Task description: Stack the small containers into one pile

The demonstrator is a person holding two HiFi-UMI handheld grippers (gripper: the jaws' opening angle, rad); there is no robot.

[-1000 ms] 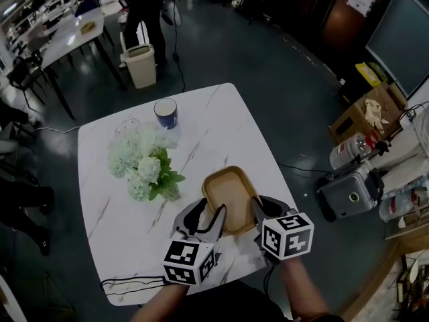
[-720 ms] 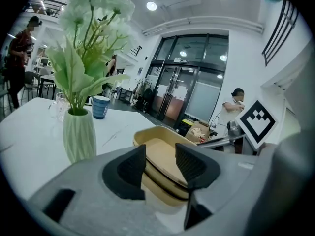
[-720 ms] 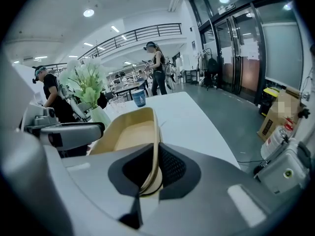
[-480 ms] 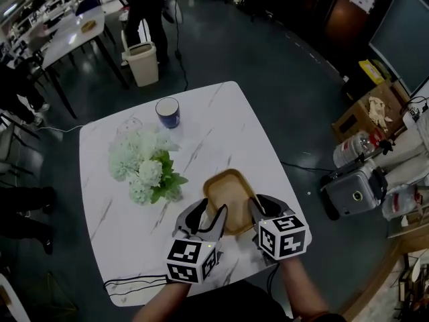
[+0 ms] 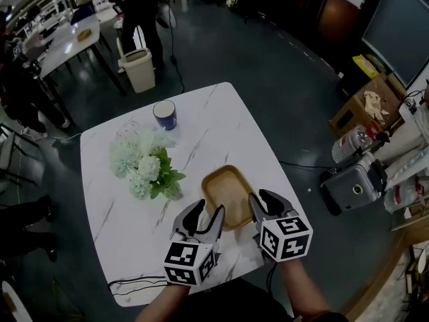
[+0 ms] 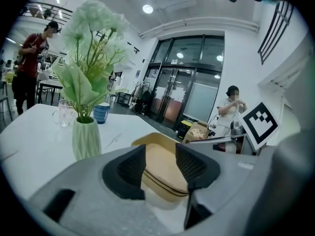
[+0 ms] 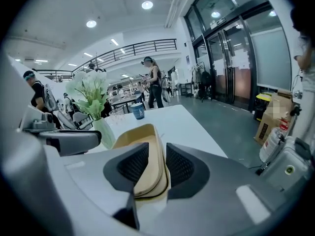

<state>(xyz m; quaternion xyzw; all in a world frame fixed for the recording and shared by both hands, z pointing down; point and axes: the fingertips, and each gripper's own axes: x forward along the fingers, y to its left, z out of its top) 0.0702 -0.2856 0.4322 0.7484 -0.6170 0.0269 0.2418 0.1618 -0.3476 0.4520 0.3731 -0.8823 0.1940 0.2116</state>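
A stack of shallow tan containers [image 5: 228, 194] lies on the white marble table [image 5: 221, 113] near its front edge, nested one inside another. My right gripper [image 5: 263, 200] straddles the stack's right rim [image 7: 147, 151]; its jaws are opening and the pads stand just off the rim. My left gripper [image 5: 208, 213] is open at the stack's near left corner. The tan rim [image 6: 162, 173] shows in the wide gap between its pads, touching neither.
A pale green vase of white flowers [image 5: 144, 163] stands left of the stack, with a blue cup [image 5: 165, 113] and a clear glass [image 5: 129, 126] behind it. A bin [image 5: 139, 66] and people are beyond the table; boxes and a machine [image 5: 352, 183] sit on the floor at right.
My right gripper's jaws have spread apart from the stack's right rim. The left gripper and the stack have stayed where they were.
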